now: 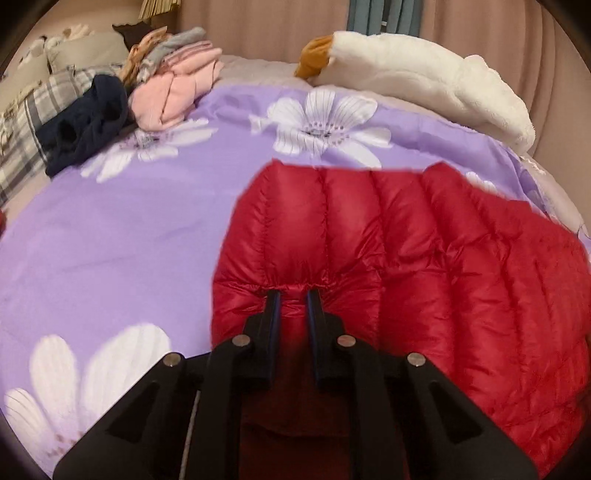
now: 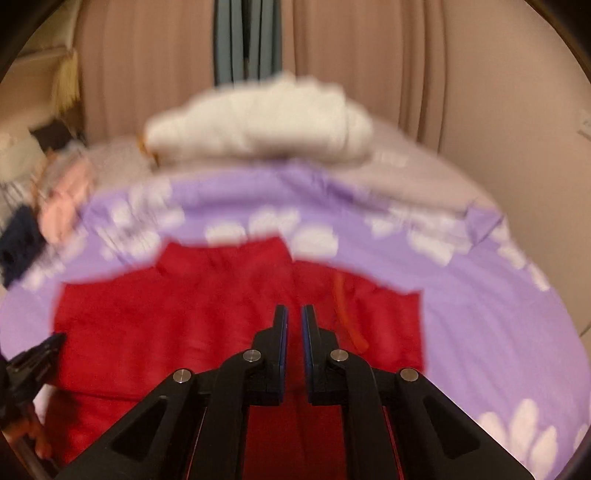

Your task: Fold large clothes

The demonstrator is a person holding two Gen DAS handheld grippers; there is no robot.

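Observation:
A red quilted puffer jacket (image 1: 424,251) lies spread on a purple flowered bedspread (image 1: 110,240). My left gripper (image 1: 293,293) is shut on a bunched fold of the jacket at its near left edge. In the right wrist view, which is motion blurred, the jacket (image 2: 166,317) lies flat below my right gripper (image 2: 293,310). Its jaws stand close together with a narrow gap, and red fabric fills the space beneath them. I cannot tell whether they pinch it. The left gripper (image 2: 33,358) shows at the left edge there.
A pile of folded pink and grey clothes (image 1: 173,85) and a dark navy garment (image 1: 85,122) sit at the far left of the bed. A white plush goose (image 1: 424,77) lies along the far edge, with beige curtains (image 1: 498,33) behind. Plaid pillows (image 1: 33,110) are at the left.

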